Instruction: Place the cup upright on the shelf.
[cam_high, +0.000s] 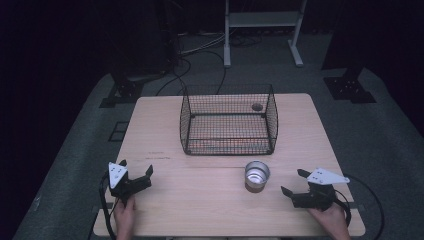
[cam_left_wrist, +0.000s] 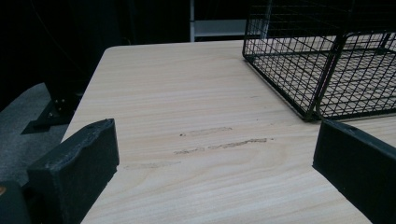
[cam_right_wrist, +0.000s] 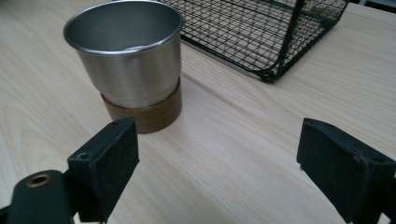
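Dark room, pale wood tabletop (cam_high: 200, 200) with grey carpet around it, so the light surface makes everything easy to pick out. Closest to the person, the left gripper (cam_high: 136, 175) sits near the front left edge with its fingers spread wide and nothing between them, and the right gripper (cam_high: 295, 181) is at front right, fingers also wide apart and empty. Just ahead of the right one stands a steel cup (cam_right_wrist: 126, 60) on a brown wooden base, upright, near the front of the wire basket (cam_high: 227, 120) but not touching it. The basket sits farther back in the middle, with something small and round inside near the back right corner, too small to tell what. My guess is the cup is what gets grabbed, and the risk is that shiny tapered wall: pinch it high or off-centre and it could slip or tip over. It may also catch on the basket rim going in. No brand, label or writing I can read anywhere.
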